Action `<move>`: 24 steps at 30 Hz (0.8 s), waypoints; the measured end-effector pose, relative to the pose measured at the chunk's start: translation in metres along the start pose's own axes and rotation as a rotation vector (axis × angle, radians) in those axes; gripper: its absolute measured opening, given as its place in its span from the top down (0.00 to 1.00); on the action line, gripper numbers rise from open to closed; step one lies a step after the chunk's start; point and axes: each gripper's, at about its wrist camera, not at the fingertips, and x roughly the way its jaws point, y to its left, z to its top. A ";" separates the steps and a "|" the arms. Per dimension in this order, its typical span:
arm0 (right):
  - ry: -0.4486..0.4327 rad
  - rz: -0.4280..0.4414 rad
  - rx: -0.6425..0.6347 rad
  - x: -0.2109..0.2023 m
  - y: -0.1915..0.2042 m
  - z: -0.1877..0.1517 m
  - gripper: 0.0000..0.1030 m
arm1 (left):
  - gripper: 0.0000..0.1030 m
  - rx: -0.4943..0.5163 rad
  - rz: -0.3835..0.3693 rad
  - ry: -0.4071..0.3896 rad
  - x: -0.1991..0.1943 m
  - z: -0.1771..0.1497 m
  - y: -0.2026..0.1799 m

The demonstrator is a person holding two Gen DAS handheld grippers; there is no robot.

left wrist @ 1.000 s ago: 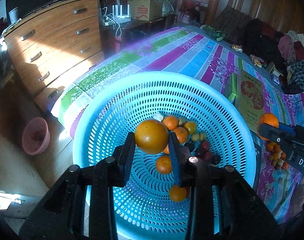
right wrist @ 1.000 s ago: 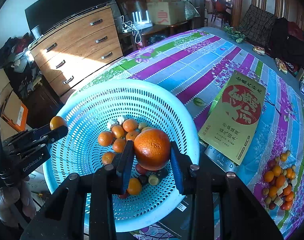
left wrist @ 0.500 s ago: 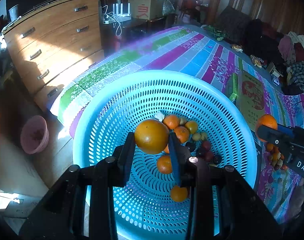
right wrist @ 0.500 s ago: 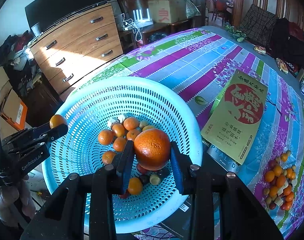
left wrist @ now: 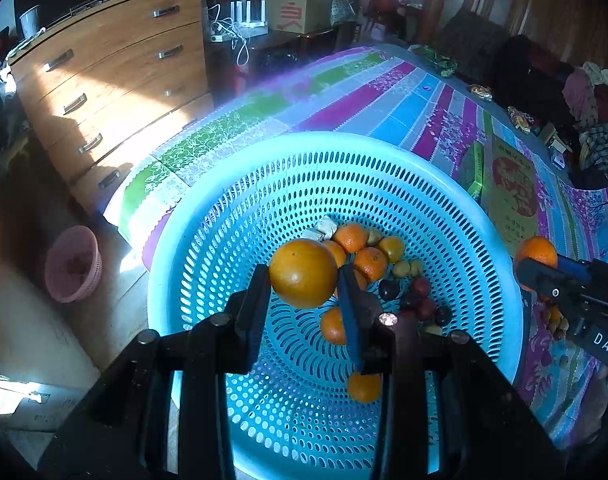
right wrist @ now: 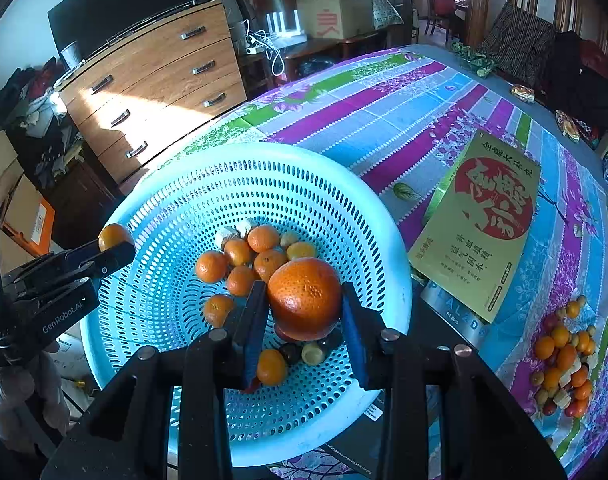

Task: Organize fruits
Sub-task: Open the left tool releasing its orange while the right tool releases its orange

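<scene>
Covering the table is a striped cloth (right wrist: 403, 116), and on it sits a big blue basket (left wrist: 455, 216) with small oranges, dark fruits and pale chunks lying in its bottom. Beside the basket lies a yellow packet (right wrist: 483, 224), and past that a loose fruit pile (right wrist: 563, 364) rests on the cloth. The left gripper (left wrist: 304, 276) is clamped on a yellow-orange orange (left wrist: 304, 273) above the basket; the right gripper (right wrist: 305, 300) is clamped on a deeper orange fruit (right wrist: 305, 298) over the basket's near side.
</scene>
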 end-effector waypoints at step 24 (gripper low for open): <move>-0.059 0.018 0.015 -0.016 0.003 -0.001 0.39 | 0.44 0.017 0.005 -0.020 -0.006 -0.001 -0.004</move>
